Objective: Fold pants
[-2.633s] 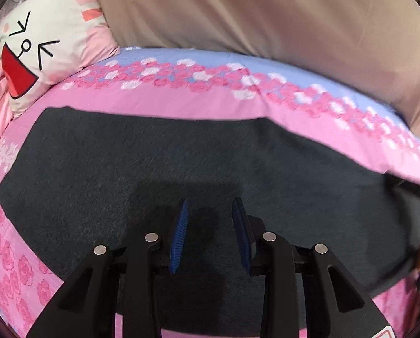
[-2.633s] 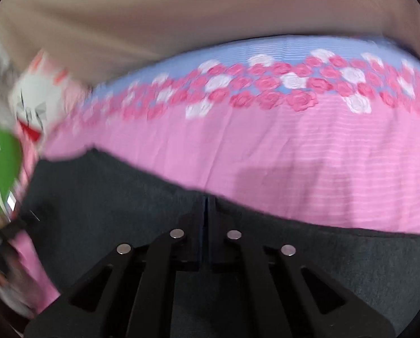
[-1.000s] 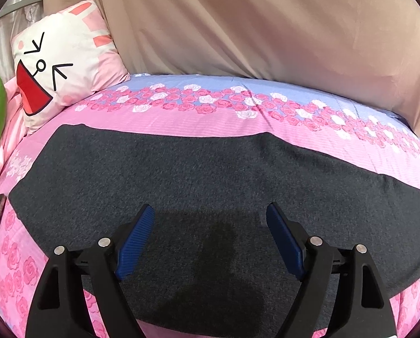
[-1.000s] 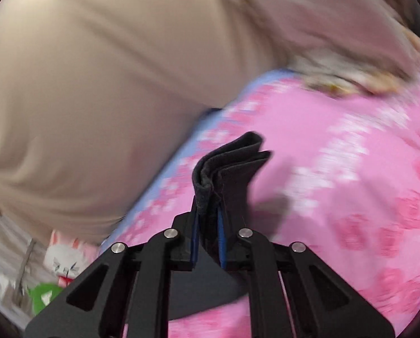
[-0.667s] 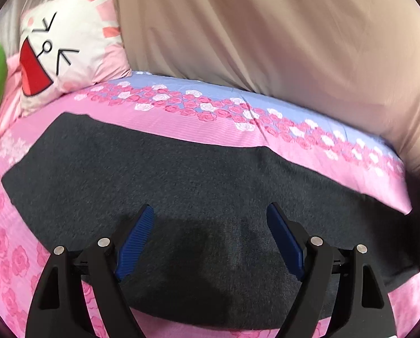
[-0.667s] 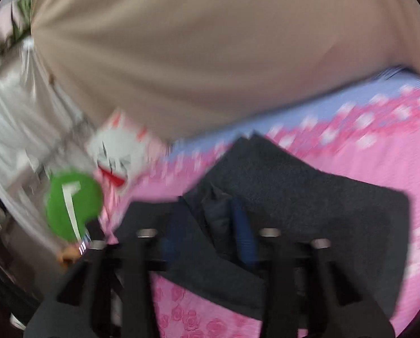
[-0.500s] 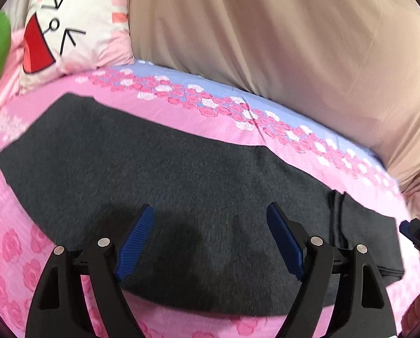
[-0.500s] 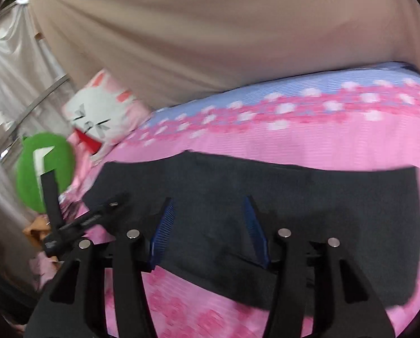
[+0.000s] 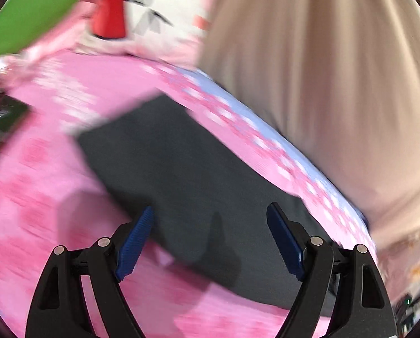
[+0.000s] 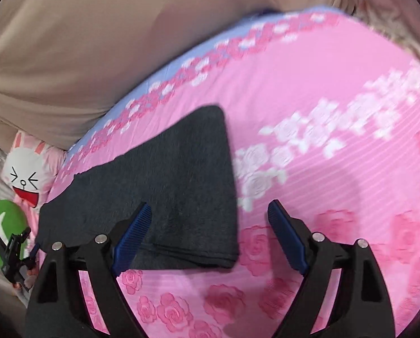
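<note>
In the left wrist view, which is smeared by motion, a green cushion (image 9: 32, 8) fills the far left corner, well beyond the jaws and to their left. Next to it, further right, sits a white cartoon pillow (image 9: 150, 14) with a red mouth. A dark flat object (image 9: 1, 118) lies at the left edge on the pink floral bed sheet (image 9: 26, 183); what it is cannot be told. The left gripper (image 9: 210, 239) has its jaws spread wide with nothing pinched; the dark grey pants (image 9: 187, 174) lie flat on the sheet just ahead of and under the blue pads, running from ahead-left of the jaws back toward the right finger. To the right and beyond, a beige curtain (image 9: 336, 84) hangs along the bed's far edge.

In the right wrist view, the green cushion (image 10: 1, 219) and cartoon pillow (image 10: 26, 174) sit far left of the jaws, with part of the other gripper showing just below them. The pants (image 10: 167, 191) lie folded over, their layered edge just ahead of the left pad and the fold ending between the pads. The right gripper (image 10: 210, 239) has just been opening its jaws; they stand spread, with no cloth pressed. Bare pink sheet (image 10: 336, 169) lies ahead of the right finger.
</note>
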